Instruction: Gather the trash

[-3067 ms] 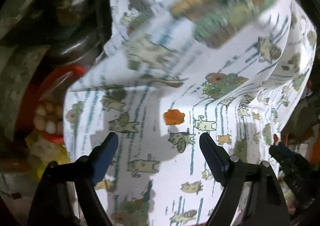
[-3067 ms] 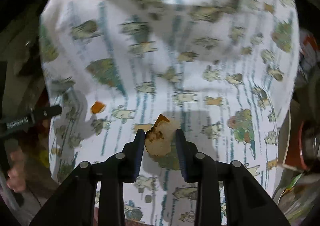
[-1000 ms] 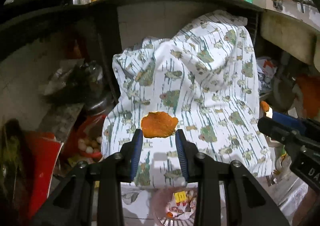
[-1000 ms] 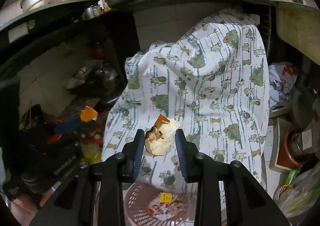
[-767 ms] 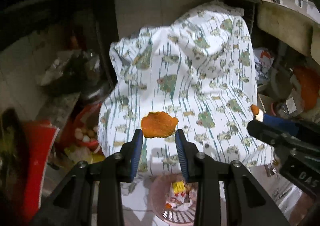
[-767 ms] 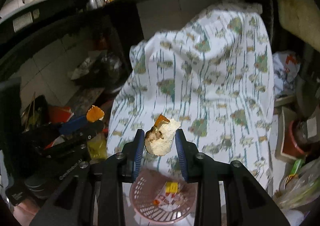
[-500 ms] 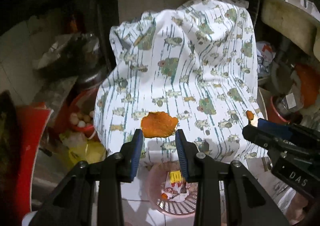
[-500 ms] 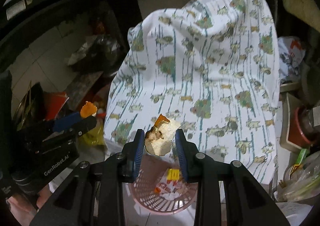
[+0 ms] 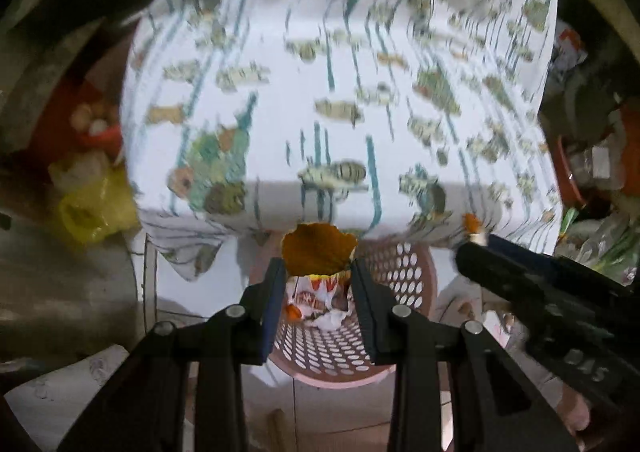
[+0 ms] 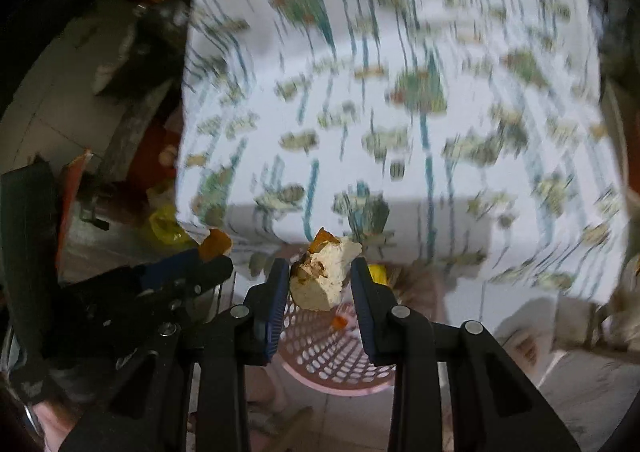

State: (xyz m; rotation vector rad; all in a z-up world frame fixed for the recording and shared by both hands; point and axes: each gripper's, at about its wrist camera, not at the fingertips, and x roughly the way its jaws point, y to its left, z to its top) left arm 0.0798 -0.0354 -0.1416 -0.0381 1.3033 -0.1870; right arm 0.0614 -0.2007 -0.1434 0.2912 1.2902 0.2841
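Left wrist view
Left claw (image 9: 319,276): narrowly parted and closed on a flat orange piece of peel (image 9: 318,250), which is pinched at its lower edge between the blue pads and stands up above the tips.
Held so: judged, an edge grip leaves the peel free to fall straight out once the jaws part.
Pink perforated plastic basket (image 9: 404,280): on the pale tiled floor (image 9: 224,272), directly beneath the claw; crumpled red-and-white wrappers (image 9: 316,298) lie inside.
Patterned white cloth (image 9: 340,91): drapes down over something behind the basket, its hem just above the rim; blurred.
Right claw (image 9: 474,236): enters from the right, a small scrap at its tip, just beside the basket's far rim.
Yellow plastic bag (image 9: 86,211): on the floor to the left, well apart.

Right wrist view
Right claw (image 10: 320,284): partly closed on a pale, crumbly chunk of food waste with brown-orange bits (image 10: 322,276), gripped by its sides.
Basket (image 10: 328,348): below and slightly ahead of the tips; an orange scrap (image 10: 339,320) shows inside.
Left claw (image 10: 216,252): at left, the orange peel (image 10: 215,243) at its tip, near the basket's edge.
Judgement: both claws point steeply down over one basket, so the step in hand looks like dropping both pieces in together; the next move calls for opening the jaws once each piece sits over the opening.
Risk: the right claw's chunk may crumble or fall near the rim.
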